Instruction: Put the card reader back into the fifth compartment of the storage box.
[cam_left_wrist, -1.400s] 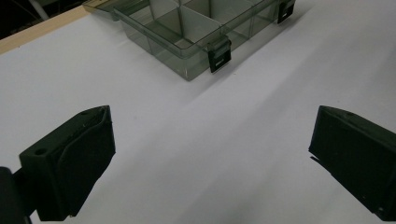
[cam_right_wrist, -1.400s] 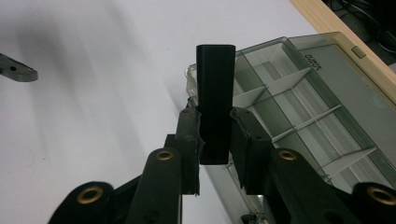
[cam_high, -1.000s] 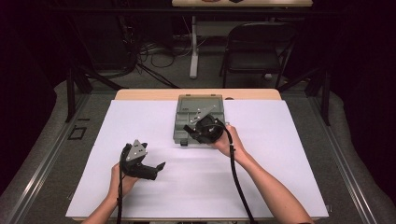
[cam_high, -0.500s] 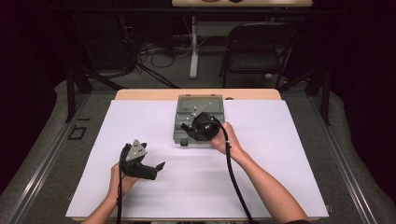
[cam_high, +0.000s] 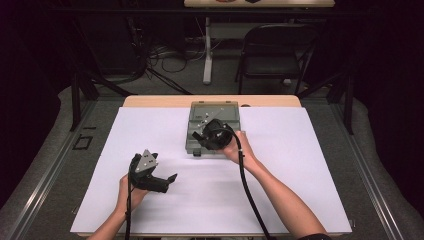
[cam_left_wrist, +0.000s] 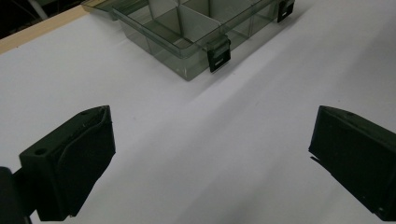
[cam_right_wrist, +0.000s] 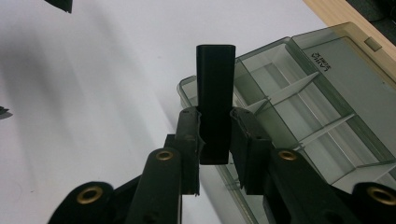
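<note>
Lid lettering too blurred

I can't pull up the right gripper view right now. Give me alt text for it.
The right claw is shut on a black rectangular block, which stands upright between its jaws. Behind the block sits an open, smoky clear compartment box with dividers and its lid folded back, on a white table cover.

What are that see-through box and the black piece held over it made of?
The compartment box looks like smoky clear plastic: you see its dividers through the walls. The black block clamped in the right gripper looks like matte plastic or rubber; it is hard to tell which.
</note>
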